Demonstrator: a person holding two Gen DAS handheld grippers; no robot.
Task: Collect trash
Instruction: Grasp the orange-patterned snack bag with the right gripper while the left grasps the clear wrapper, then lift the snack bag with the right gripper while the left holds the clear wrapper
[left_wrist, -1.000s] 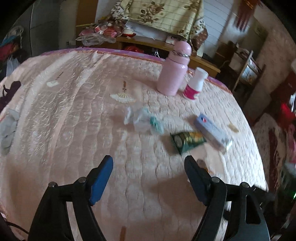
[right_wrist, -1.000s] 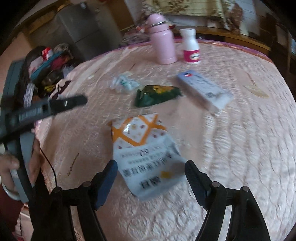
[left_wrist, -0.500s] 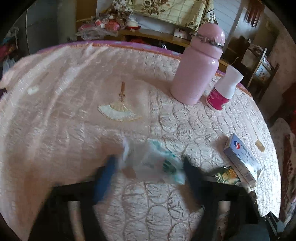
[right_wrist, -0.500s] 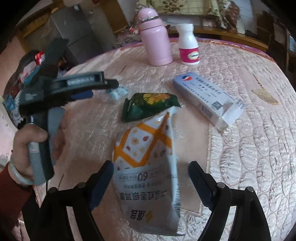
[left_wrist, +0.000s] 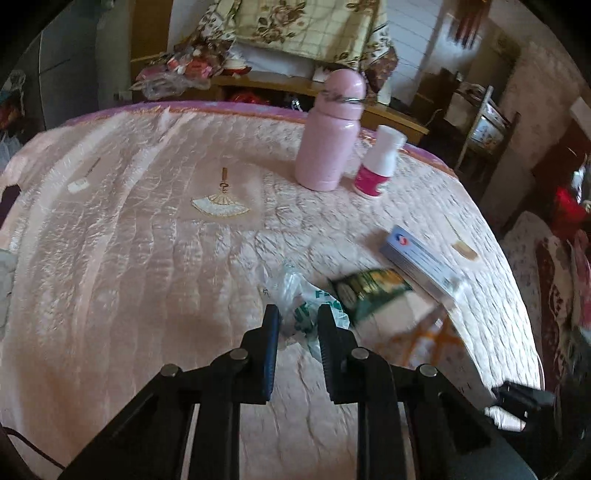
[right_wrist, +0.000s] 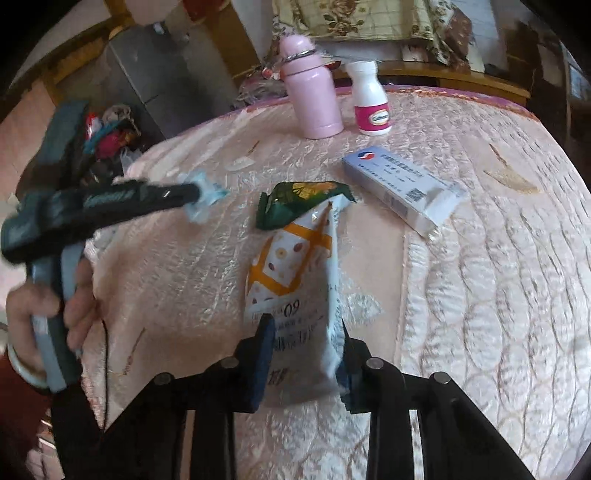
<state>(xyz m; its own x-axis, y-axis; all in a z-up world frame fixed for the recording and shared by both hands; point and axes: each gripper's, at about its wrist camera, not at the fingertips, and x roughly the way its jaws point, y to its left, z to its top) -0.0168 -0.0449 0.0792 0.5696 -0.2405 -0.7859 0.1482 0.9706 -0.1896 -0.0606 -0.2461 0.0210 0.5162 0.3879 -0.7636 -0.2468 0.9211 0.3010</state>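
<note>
Trash is already between both tongs: the left gripper (left_wrist: 295, 321) is closing on a crumpled clear wrapper (left_wrist: 301, 301), the right gripper (right_wrist: 304, 350) is closing on the white-and-orange snack bag (right_wrist: 295, 273). Both pieces lie low over the pink quilted bed (left_wrist: 129, 258). Pick-up step, I think — next, lift and carry away; a green packet (right_wrist: 299, 203) waits beside.

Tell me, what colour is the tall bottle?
Pink: the tall bottle shows best in the right wrist view.
</note>
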